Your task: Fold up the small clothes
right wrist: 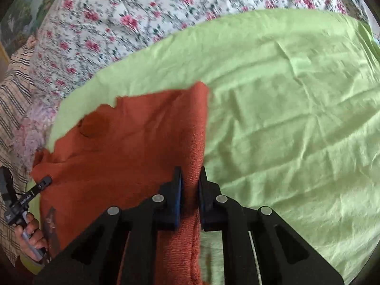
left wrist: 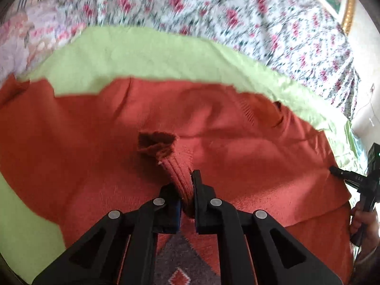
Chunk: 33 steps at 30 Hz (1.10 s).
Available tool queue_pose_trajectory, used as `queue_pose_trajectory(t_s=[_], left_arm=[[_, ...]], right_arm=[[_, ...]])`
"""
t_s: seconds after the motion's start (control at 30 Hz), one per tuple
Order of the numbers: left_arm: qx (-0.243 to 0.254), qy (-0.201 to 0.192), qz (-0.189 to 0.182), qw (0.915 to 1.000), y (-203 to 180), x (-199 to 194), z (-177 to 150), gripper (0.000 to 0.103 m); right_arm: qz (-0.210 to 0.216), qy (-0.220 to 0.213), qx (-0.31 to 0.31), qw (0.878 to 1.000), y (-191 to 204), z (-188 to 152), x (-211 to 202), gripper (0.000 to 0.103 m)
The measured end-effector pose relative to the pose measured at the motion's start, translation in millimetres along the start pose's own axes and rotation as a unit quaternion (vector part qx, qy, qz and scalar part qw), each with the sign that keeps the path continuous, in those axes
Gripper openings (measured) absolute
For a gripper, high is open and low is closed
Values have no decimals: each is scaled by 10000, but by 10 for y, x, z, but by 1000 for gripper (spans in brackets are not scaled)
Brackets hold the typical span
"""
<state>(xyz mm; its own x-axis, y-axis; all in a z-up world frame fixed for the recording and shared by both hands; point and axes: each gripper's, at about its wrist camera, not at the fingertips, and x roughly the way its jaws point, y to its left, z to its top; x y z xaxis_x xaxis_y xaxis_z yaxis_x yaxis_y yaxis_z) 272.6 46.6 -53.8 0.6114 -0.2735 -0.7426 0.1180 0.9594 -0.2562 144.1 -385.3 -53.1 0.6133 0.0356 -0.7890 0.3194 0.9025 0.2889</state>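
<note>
A small rust-orange knit sweater (left wrist: pixel 99 147) lies on a light green cloth (left wrist: pixel 147 57). My left gripper (left wrist: pixel 183 185) is shut on a ribbed fold of the sweater, with a dark torn-looking bunch of knit just ahead of it. In the right wrist view the sweater (right wrist: pixel 133 147) spreads to the left, and my right gripper (right wrist: pixel 190 178) is shut on its right edge, which runs down between the fingers. The right gripper also shows at the right edge of the left wrist view (left wrist: pixel 351 175); the left gripper shows at the left edge of the right wrist view (right wrist: pixel 44 182).
The green cloth (right wrist: pixel 285 109) lies on a bed with a floral cover (right wrist: pixel 114 21). A striped fabric (right wrist: pixel 14 90) sits at the far left. A gold-framed picture (left wrist: pixel 342 4) is at the upper right. A grey patterned patch (left wrist: pixel 180 258) shows on the sweater below my left gripper.
</note>
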Motion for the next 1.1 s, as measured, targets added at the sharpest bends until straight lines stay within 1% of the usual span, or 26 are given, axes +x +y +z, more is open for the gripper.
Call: queue_pose_trajectory(t_s=[0.03, 0.07, 0.1, 0.13, 0.2, 0.23, 0.27, 0.3, 0.33, 0.37, 0.43, 0.53, 0.57, 0.6, 0.63, 0.67, 0.7, 0.73, 0.77, 0.8, 0.83, 0.87, 0.9, 0.97, 1.03, 1.1], left_arm=[[-54, 90, -45, 9999, 54, 18, -18, 10], [-80, 122, -36, 9999, 99, 13, -36, 15], [-89, 120, -4, 9999, 133, 0, -48, 18], [-95, 104, 16, 9999, 150, -14, -50, 19], [-131, 90, 14, 9999, 188, -26, -70, 24], [-168, 107, 28, 9998, 209, -21, -79, 24], [-183, 135, 39, 9997, 217, -11, -85, 24], [-185, 143, 57, 9997, 211, -6, -92, 24], [-171, 144, 85, 9997, 215, -14, -101, 24], [-145, 147, 122, 9997, 224, -30, -115, 24], [-85, 169, 192, 9996, 260, -75, -147, 24], [-26, 101, 280, 9996, 329, -223, -192, 24], [-10, 63, 316, 9995, 360, -279, -207, 26], [12, -1, 370, 9993, 416, -362, -229, 33], [10, -59, 422, 9991, 485, -435, -247, 38], [-18, -106, 460, 9989, 561, -501, -254, 43], [-81, -136, 481, 9987, 662, -566, -257, 49], [-156, -160, 567, 9981, 755, -613, -252, 53], [-268, -209, 712, 9969, 881, -665, -244, 59], [-425, -289, 875, 9948, 1052, -726, -229, 61], [-558, -327, 995, 9929, 1184, -764, -211, 63], [-776, -346, 1161, 9896, 1378, -804, -184, 67], [-942, -363, 1263, 9868, 1523, -828, -162, 70], [-1267, -434, 1540, 9790, 1892, -894, -91, 71], [-1432, -510, 1993, 9681, 2213, -938, 22, 72], [-1448, -587, 2448, 9569, 2463, -956, 174, 72]], right_arm=[[-26, 34, 27, 10000, -19, -32, 20, 13], [-60, 59, 7, 10000, -14, -39, 10, 13], [-136, 89, 9, 9999, 9, -22, -2, 13], [-288, 68, -13, 9996, 44, -9, -44, 14], [-631, -181, -218, 9976, 206, 4, -226, 19], [-599, -325, -287, 9973, 322, 1, -317, 19], [-407, -406, -345, 9978, 425, -46, -410, 26], [-257, -381, -405, 9981, 495, -81, -412, 36], [-137, -269, -484, 9984, 548, -146, -384, 40], [-124, -96, -552, 9984, 581, -214, -313, 42], [-335, 330, -630, 9969, 567, -345, -116, 41], [-329, 314, -526, 9976, 526, -412, -203, 42], [-292, 300, -438, 9982, 518, -410, -260, 42], [-177, 233, -360, 9989, 522, -420, -356, 42], [-52, 172, -327, 9993, 539, -436, -436, 43], [25, 117, -338, 9994, 568, -455, -513, 45], [66, 69, -377, 9992, 639, -481, -567, 51], [118, 32, -413, 9991, 698, -514, -608, 54], [243, -3, -458, 9987, 752, -569, -663, 60], [347, -14, -484, 9982, 805, -627, -697, 65], [446, -19, -507, 9977, 849, -691, -728, 66], [551, -10, -519, 9971, 897, -756, -750, 68], [700, 10, -485, 9964, 966, -811, -733, 69], [910, 34, -389, 9951, 1051, -901, -710, 69], [925, 15, -377, 9950, 1143, -976, -694, 70], [939, 32, -478, 9944, 1230, -1011, -660, 74]])
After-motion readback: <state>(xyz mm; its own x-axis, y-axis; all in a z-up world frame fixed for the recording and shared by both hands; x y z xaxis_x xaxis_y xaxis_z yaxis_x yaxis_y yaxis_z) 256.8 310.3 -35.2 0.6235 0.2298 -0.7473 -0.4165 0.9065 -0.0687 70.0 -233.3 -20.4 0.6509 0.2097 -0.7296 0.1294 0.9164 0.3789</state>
